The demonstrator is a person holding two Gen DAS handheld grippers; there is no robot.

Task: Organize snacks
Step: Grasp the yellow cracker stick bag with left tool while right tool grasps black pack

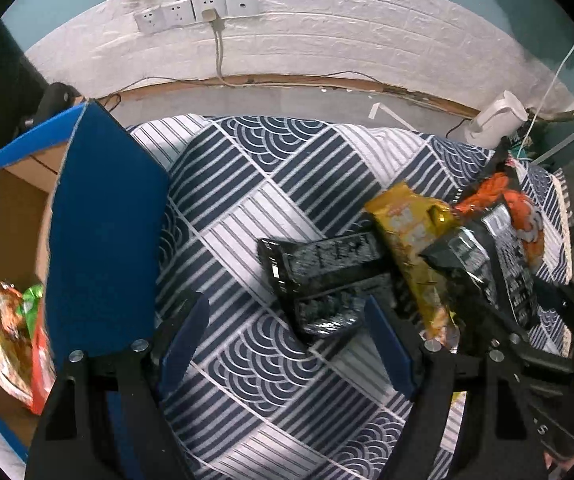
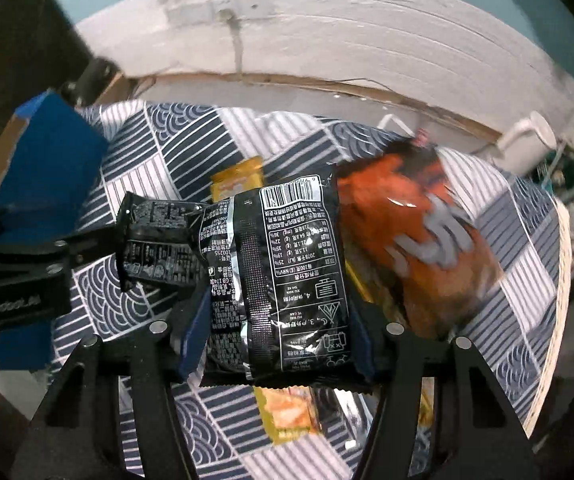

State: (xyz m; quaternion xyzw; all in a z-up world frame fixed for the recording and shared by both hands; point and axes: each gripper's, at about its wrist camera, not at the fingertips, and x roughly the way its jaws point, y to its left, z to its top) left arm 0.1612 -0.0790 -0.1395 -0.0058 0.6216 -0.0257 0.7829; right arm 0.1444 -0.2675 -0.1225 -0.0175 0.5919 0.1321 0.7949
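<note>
We saw a patterned cloth [image 1: 247,184] covering the bench, with a blue-walled cardboard box [image 1: 103,232] at left already containing red snack packets [image 1: 19,340]. The right gripper [image 2: 279,344] had its fingers clenched on a black snack bag [image 2: 283,280]. The left gripper [image 1: 287,344] held its fingers released beside a smaller black packet [image 1: 323,276] lying on the cloth.

The black snack packet [image 2: 283,280] carries upside-down print — a barcode, "GB 17400", "2078", "25%", "19%". The left claw [image 2: 15,280] body reads "GenRobot.AI", blurred.
</note>
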